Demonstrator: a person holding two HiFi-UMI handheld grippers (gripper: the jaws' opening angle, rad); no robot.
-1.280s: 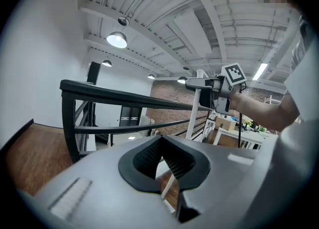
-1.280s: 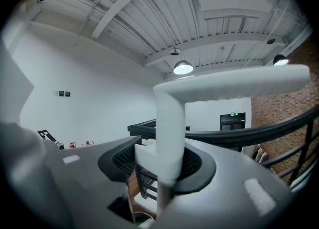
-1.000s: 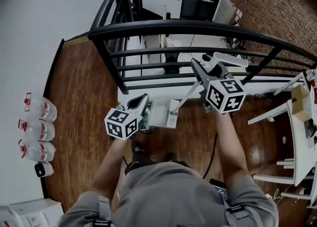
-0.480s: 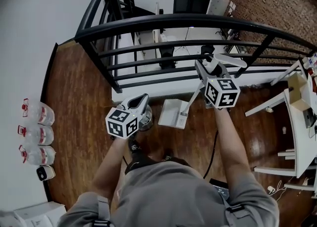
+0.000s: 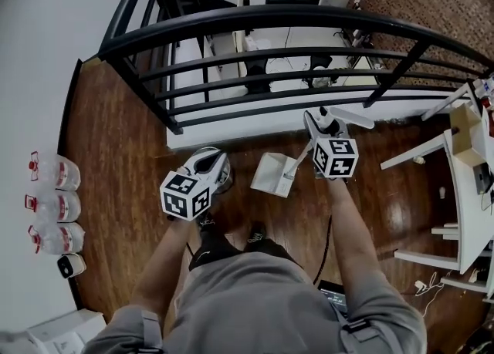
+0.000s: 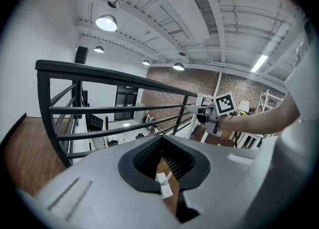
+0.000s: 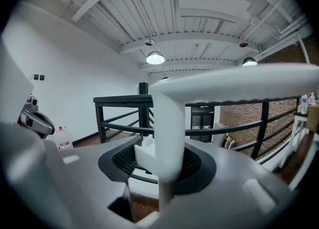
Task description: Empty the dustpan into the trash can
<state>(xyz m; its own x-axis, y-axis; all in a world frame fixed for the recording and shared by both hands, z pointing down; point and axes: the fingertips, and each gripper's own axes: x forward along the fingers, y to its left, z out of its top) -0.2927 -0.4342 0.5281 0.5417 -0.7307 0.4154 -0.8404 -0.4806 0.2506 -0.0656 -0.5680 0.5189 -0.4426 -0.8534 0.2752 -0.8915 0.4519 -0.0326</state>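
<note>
A white long-handled dustpan sits low over the wood floor, right of the person's feet. Its handle rises into my right gripper, which is shut on it. In the right gripper view the white handle fills the hollow of the jaws. My left gripper hangs left of the pan, shut with nothing in it. Only the floor and the far dustpan show through its hollow. The small round trash can is mostly hidden under the left gripper.
A black metal railing curves across just beyond both grippers, with a drop behind it. Water bottles line the left wall. A white table stands at the right. A dark cable lies on the floor.
My right gripper has come down with the dustpan, and the pan now sits lower and farther right of the trash can. The left gripper has sunk a little and covers the can.
</note>
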